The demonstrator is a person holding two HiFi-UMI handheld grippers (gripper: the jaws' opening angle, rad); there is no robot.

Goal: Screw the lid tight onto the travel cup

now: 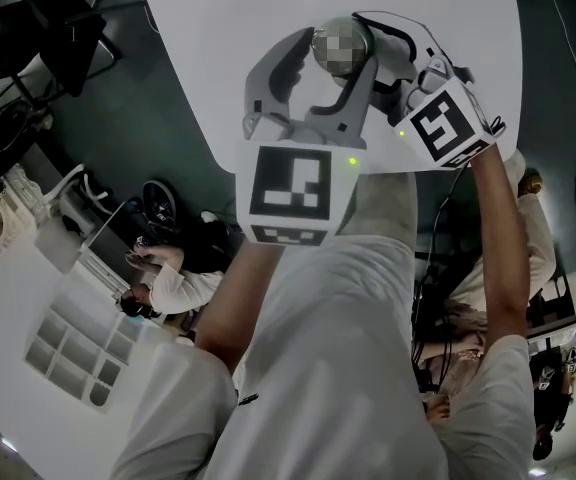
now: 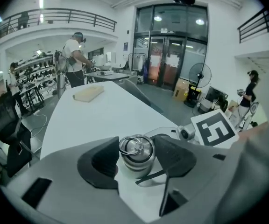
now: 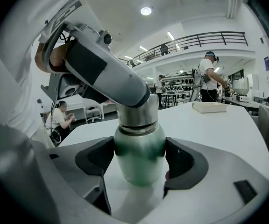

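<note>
I see a big white table (image 2: 106, 115) over a dark floor (image 1: 158, 118). In the left gripper view, glass doors (image 2: 172, 55) stand at twelve o'clock, a fan (image 2: 200, 76) at two and a railed balcony (image 2: 64, 17) at ten. Ceiling lights (image 3: 146, 10) glow overhead.

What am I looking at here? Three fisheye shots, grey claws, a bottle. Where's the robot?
There is no robot: a person holds a pair of hand-held tongs in each hand. The head view looks steeply down from the person's head. The other two views come from a camera riding on each pair, looking along its jaws. The left tongs are closed on the steel lid, which sits on top of the cup. The right tongs grip the green travel cup upright by its body. The cubes with square markers are part of the tongs. Further back on the white table lies a pale flat block.
</note>
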